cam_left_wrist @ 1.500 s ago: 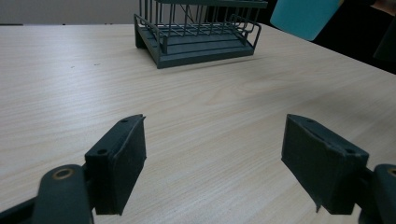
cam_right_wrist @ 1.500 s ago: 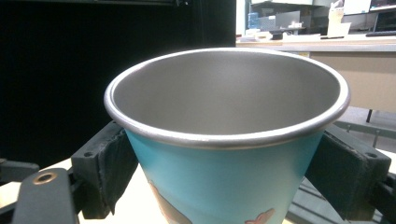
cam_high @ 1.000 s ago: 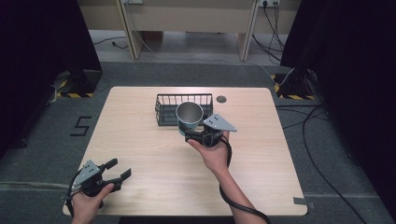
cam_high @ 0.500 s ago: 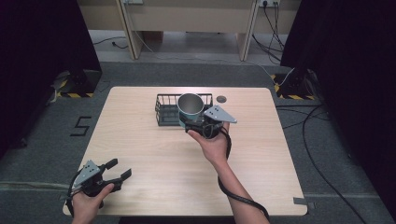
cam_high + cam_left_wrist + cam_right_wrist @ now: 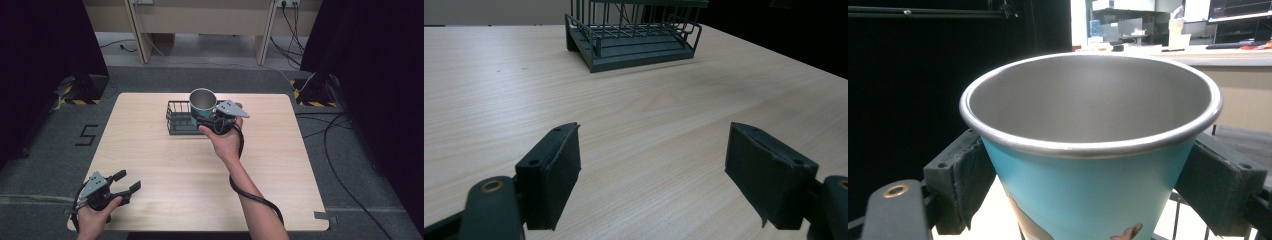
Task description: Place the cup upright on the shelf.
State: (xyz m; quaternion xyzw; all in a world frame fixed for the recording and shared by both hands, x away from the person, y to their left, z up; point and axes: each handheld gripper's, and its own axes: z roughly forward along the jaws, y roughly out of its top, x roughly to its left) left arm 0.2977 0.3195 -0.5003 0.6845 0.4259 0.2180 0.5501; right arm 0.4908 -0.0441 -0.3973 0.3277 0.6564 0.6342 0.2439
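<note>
The right gripper, clamped on the blue cup, has carried it over the wire basket (lowering in seems next); the left gripper waits open.

Even overhead light falls on the pale table, with soft, faint shadows and black curtains dark at both sides. In the right gripper view the cup is close and slightly soft, its metal rim catching a bright sheen, while the lit room behind blurs. The left gripper view is sharp near its pads, softer toward the wire basket.
</note>
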